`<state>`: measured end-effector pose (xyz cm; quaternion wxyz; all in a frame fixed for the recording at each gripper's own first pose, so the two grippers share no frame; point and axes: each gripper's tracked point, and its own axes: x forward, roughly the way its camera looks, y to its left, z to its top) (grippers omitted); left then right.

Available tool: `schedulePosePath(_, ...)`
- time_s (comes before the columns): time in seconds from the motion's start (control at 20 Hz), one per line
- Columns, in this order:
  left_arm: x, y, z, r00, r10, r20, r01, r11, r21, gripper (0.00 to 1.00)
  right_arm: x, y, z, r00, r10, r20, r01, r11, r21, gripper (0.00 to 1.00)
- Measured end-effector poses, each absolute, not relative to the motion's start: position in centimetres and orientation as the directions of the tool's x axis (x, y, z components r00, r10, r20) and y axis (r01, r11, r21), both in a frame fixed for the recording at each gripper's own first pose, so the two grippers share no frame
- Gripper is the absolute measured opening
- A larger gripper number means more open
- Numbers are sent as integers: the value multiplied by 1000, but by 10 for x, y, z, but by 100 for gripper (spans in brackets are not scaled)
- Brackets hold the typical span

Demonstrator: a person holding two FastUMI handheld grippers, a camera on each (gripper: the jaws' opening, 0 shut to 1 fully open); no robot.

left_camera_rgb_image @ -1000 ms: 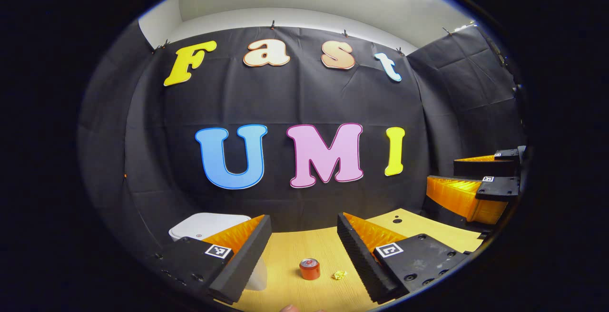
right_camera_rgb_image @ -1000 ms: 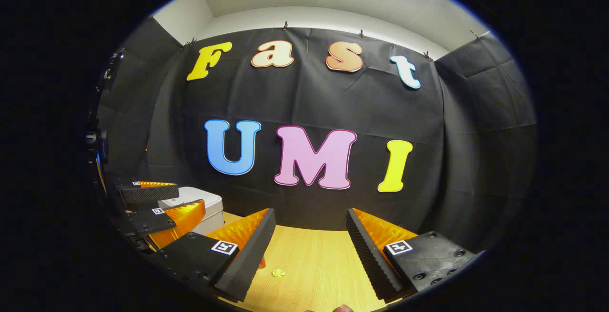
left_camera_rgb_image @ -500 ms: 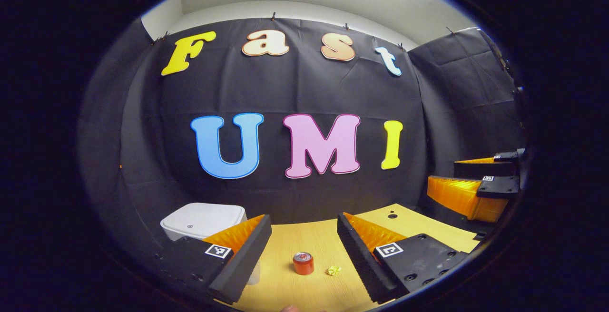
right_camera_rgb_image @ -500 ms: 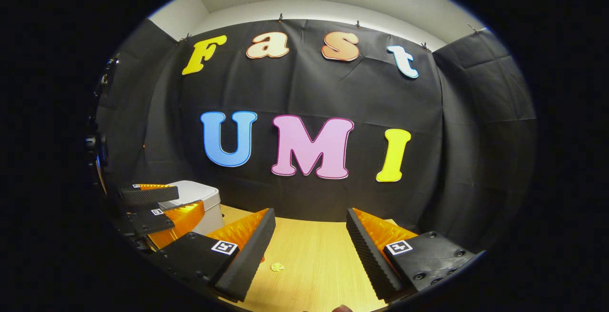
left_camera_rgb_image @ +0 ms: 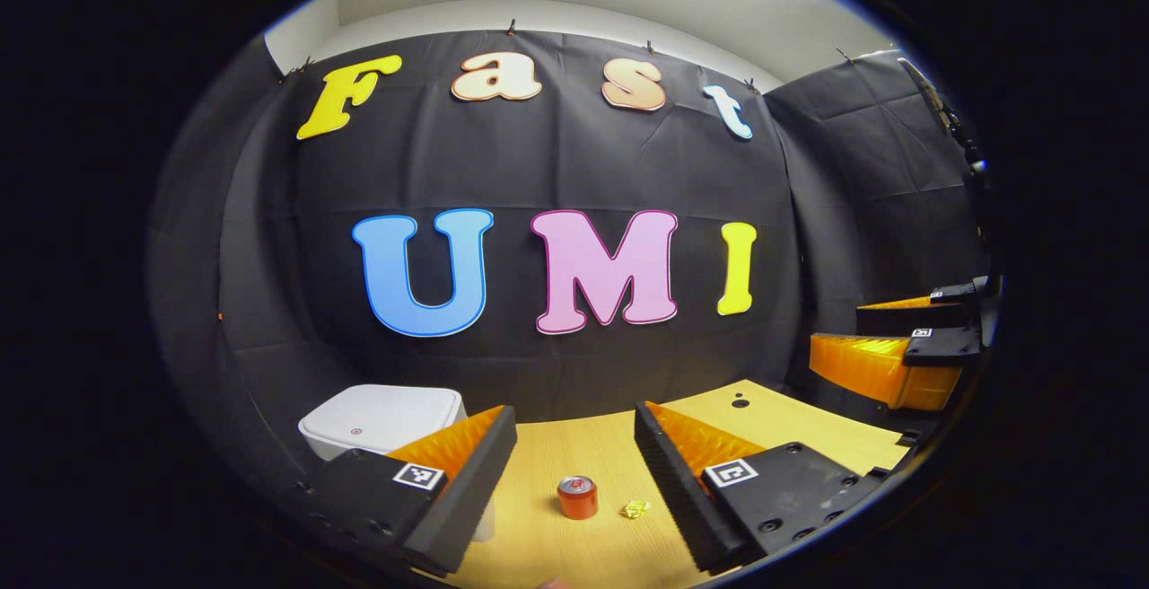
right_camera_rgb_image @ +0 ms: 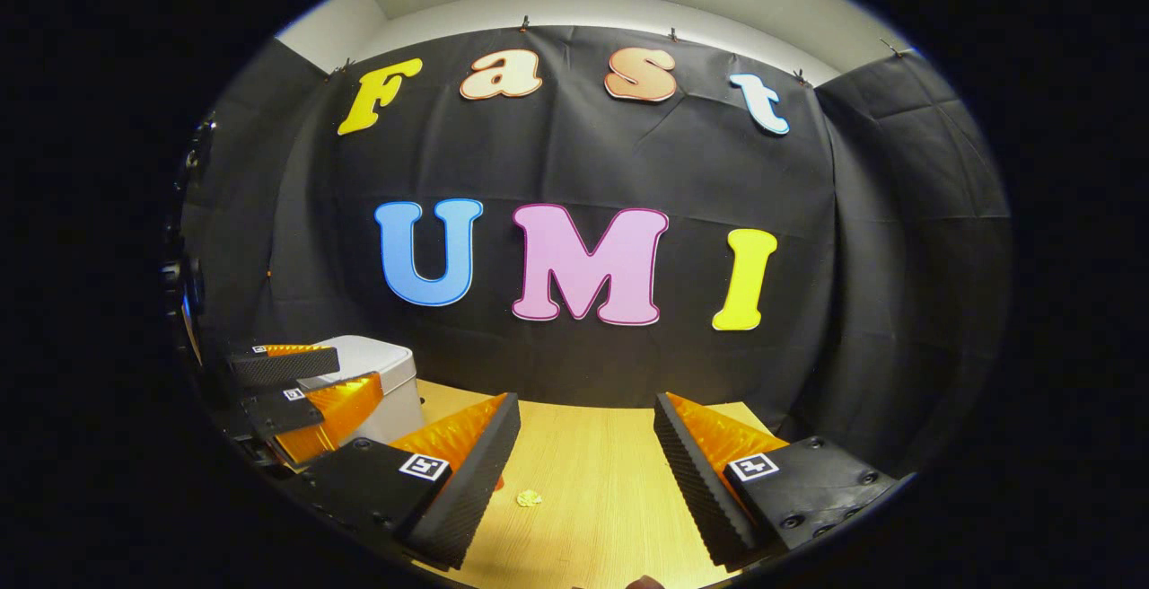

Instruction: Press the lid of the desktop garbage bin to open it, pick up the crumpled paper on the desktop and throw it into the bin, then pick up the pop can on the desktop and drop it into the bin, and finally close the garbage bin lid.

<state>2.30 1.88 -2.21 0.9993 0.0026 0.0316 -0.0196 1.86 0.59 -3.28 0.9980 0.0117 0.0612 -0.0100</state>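
Note:
In the left gripper view, the white garbage bin (left_camera_rgb_image: 381,417) stands at the table's back left with its lid down. A red pop can (left_camera_rgb_image: 577,496) stands upright on the wood desktop, with a small yellow crumpled paper (left_camera_rgb_image: 635,509) just to its right. My left gripper (left_camera_rgb_image: 572,418) is open and empty, held above the can. My right gripper (left_camera_rgb_image: 835,330) shows at the far right edge, open. In the right gripper view, the right gripper (right_camera_rgb_image: 585,405) is open over the desktop. The paper (right_camera_rgb_image: 529,498) lies there; the can (right_camera_rgb_image: 498,484) is nearly hidden behind a finger.
The light wood table (left_camera_rgb_image: 808,432) ends at the black cloth wall close behind the bin. A small dark hole (left_camera_rgb_image: 739,403) marks the table's back right. In the right gripper view the left gripper (right_camera_rgb_image: 359,372) hangs open in front of the bin (right_camera_rgb_image: 395,364).
Both views have dipped slightly, so the wall has slid upward and more of the bin's lid shows. The can, paper and bin have not moved. Both grippers stay open.

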Motion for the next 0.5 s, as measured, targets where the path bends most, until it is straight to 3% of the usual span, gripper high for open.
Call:
schedulePosePath(0.2,29,36,-23,996,-38,-81,39,999,15,52,19,14,-29,993,-6,-114,8,1000,15,96)
schedulePosePath(0.3,30,50,-22,996,-16,-82,19,999,29,20,20,20,-26,994,4,-111,-3,1000,11,96)
schedulePosePath(0.4,29,52,-18,995,-59,-79,63,997,49,8,19,25,-27,993,14,-115,-14,1000,4,96)
schedulePosePath(0.5,35,69,-11,995,-67,-68,72,994,77,7,17,27,-25,994,18,-110,-19,1000,-6,96)
